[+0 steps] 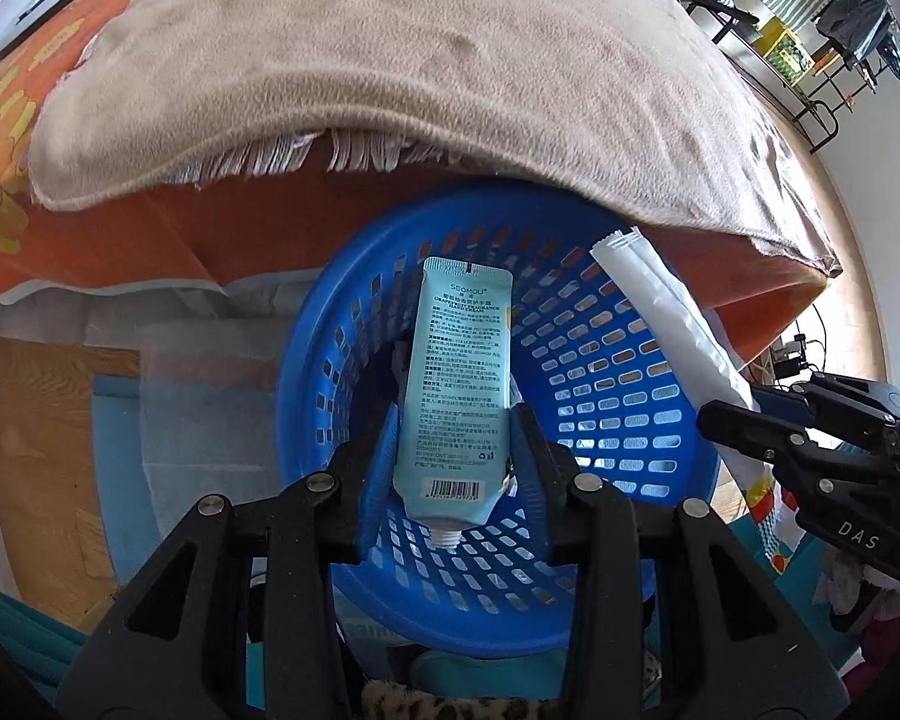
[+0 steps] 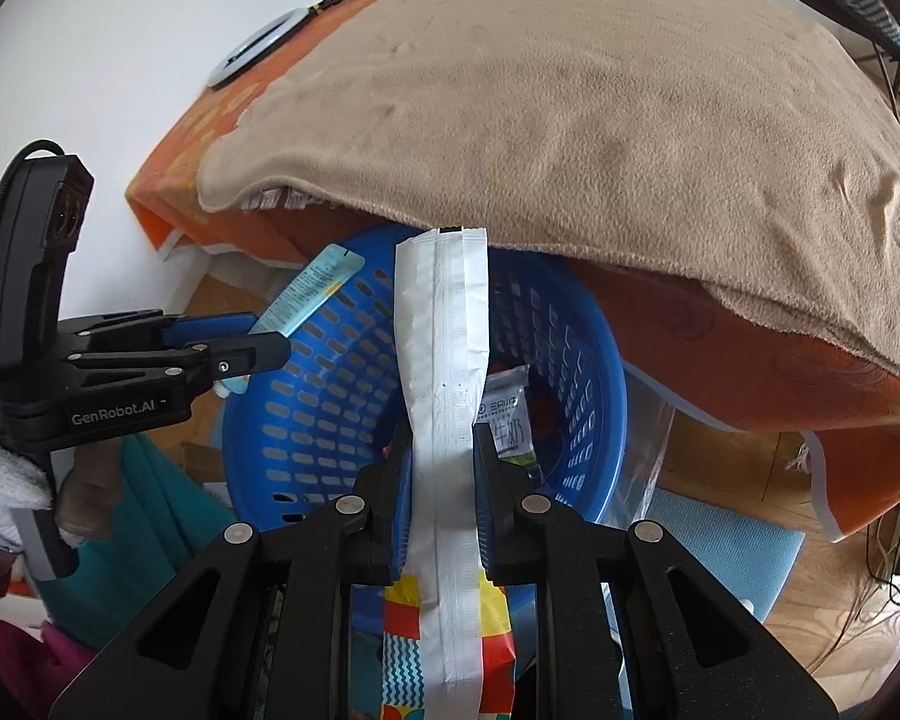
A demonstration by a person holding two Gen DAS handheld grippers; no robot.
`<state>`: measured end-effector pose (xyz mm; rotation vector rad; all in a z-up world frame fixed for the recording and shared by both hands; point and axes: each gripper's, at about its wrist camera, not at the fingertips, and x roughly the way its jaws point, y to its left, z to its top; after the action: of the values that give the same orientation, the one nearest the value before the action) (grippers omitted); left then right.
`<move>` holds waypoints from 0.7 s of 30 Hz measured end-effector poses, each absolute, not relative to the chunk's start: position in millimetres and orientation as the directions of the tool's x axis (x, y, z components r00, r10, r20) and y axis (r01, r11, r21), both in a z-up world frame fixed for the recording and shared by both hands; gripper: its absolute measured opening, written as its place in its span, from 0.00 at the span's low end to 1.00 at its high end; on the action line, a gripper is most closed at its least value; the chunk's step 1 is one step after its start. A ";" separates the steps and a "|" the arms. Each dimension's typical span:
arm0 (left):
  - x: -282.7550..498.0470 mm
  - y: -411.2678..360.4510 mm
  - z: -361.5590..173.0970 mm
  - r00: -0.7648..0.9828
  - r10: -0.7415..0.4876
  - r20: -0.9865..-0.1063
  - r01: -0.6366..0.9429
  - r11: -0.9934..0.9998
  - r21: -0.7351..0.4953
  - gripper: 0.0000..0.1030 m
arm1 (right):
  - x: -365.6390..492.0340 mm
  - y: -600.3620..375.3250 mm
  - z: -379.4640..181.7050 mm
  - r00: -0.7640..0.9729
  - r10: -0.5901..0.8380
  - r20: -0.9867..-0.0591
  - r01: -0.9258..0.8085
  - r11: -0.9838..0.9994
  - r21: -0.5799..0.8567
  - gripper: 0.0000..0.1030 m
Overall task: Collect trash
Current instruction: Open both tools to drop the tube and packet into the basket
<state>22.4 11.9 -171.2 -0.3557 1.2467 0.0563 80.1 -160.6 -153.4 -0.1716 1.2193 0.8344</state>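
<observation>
A blue slotted plastic basket [image 1: 618, 420] stands on the floor under the table edge; it also shows in the right wrist view [image 2: 306, 420]. My left gripper [image 1: 456, 450] is shut on a light-blue hand cream tube [image 1: 456, 372], held above the basket's mouth, cap end toward me. My right gripper [image 2: 443, 468] is shut on a long white snack wrapper [image 2: 444, 360], also above the basket. In the left wrist view the wrapper [image 1: 660, 312] and right gripper [image 1: 750, 414] are at the right. A small white milk packet [image 2: 507, 414] lies inside the basket.
A table with a beige blanket [image 1: 390, 60] over an orange cloth [image 1: 240, 240] overhangs the basket's far rim. A white ring-shaped object [image 2: 258, 48] lies on the table's far left. Black racks [image 1: 810, 48] stand at the back right. Wooden floor [image 2: 750, 468] lies to the right.
</observation>
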 end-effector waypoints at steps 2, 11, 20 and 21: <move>21.4 12.9 -177.0 0.313 -0.155 -0.937 -0.240 0.942 -0.236 0.37 | 78.5 -156.6 -158.6 0.088 0.462 -0.883 -0.646 0.701 0.302 0.16; 23.1 16.9 -188.8 0.287 -0.157 -0.945 -0.257 0.938 -0.234 0.37 | 79.3 -148.0 -177.2 0.072 0.422 -0.904 -0.638 0.716 0.284 0.18; 27.8 18.9 -200.7 0.264 -0.170 -0.949 -0.265 0.934 -0.240 0.37 | 84.0 -148.0 -182.7 0.076 0.415 -0.907 -0.620 0.732 0.283 0.18; 28.3 19.1 -201.3 0.263 -0.170 -0.950 -0.266 0.933 -0.241 0.37 | 84.3 -147.7 -183.0 0.077 0.413 -0.907 -0.619 0.733 0.281 0.18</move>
<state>28.3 19.1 -201.3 -0.3895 1.3129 0.0672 84.3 -147.7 -183.0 -0.1961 1.2770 0.7806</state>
